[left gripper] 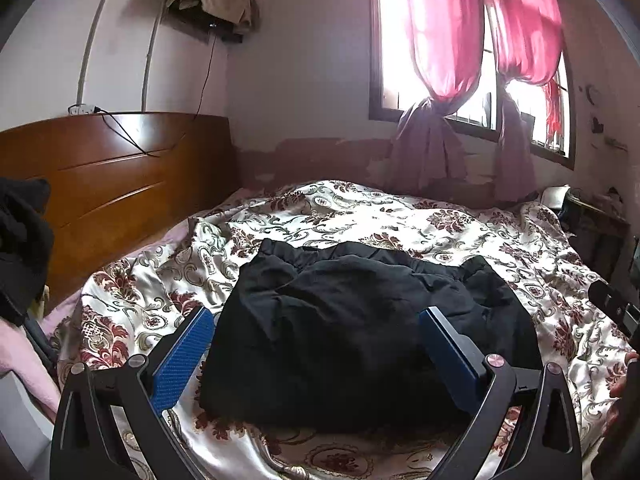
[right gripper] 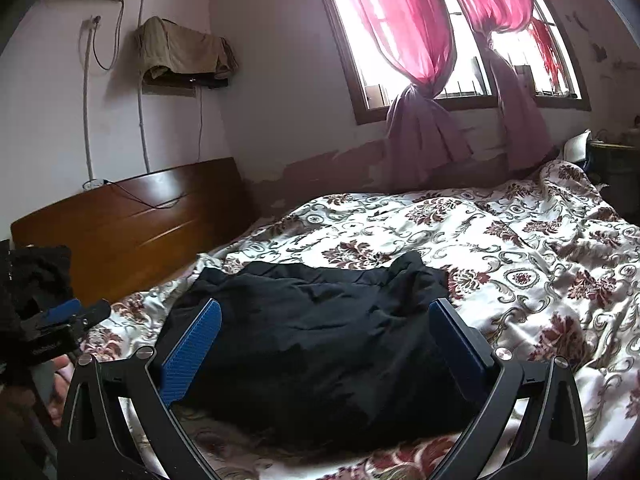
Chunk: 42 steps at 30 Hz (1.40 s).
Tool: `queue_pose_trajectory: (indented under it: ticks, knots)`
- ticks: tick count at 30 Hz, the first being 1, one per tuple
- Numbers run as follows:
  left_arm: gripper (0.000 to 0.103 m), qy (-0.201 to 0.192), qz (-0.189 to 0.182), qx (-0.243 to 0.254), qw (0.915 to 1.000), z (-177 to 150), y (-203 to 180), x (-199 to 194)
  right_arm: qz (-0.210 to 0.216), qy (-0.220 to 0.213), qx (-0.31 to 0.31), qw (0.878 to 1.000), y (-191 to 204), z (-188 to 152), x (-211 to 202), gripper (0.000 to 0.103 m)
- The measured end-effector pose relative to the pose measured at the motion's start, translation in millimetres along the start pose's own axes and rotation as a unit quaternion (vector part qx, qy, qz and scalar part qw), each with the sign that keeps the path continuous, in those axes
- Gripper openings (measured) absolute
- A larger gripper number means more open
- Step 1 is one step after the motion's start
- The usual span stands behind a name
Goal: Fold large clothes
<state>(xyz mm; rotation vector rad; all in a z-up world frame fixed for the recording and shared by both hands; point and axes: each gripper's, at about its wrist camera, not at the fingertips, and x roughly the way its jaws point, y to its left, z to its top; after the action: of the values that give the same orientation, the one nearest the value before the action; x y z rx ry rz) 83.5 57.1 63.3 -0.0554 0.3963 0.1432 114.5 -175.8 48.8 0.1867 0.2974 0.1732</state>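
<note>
Black garment [left gripper: 360, 320] between gripper [left gripper: 316, 320] fingers

Black garment [left gripper: 360, 320] on a cream bedspread [left gripper: 500, 236] with maroon florals; pink curtains [left gripper: 440, 28]; blue-padded tongs [left gripper: 316, 316].

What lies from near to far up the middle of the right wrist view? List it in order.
Right tool, open → black garment lying in a heap on the bed → floral bedspread → peeling wall base → window with tied pink curtains.
</note>
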Motion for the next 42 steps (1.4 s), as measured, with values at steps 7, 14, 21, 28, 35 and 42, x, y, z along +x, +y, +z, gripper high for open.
queue_pose_trajectory:
  ticks: [7, 14, 21, 28, 35, 42]
  knots:
    - [0.103, -0.001, 0.002, 0.004, 1.0, -12.4, 1.2, -15.1, 0.003, -0.014, -0.023, 1.0, 16.5, -12.4, -19.4, 0.102]
    - [0.103, -0.002, 0.005, -0.004, 1.0, -22.0, 9.8, -29.2, 0.01, -0.012, -0.04, 0.999, 32.4, -23.7, -30.2, 0.102]
    - [0.103, -0.005, 0.008, 0.002, 1.0, -43.3, 16.2, -41.6, 0.018, 0.021, -0.041, 0.999, 42.5, -49.6, -30.5, 0.102]
    - [0.103, 0.007, 0.003, -0.006, 0.9999, -65.5, 19.4, -42.9, 0.005, 0.039, -0.052, 0.998, 45.1, -70.1, -30.9, 0.102]
    - [0.103, 0.022, 0.011, 0.012, 0.9996, -83.1, 13.2, -39.3, -0.009, 0.046, -0.055, 0.997, 39.8, -75.4, -30.9, 0.102]
    - [0.103, 0.026, 0.007, 0.006, 0.9996, -83.7, 14.6, -39.3, -0.014, 0.053, -0.048, 0.997, 36.4, -77.0, -27.9, 0.102]
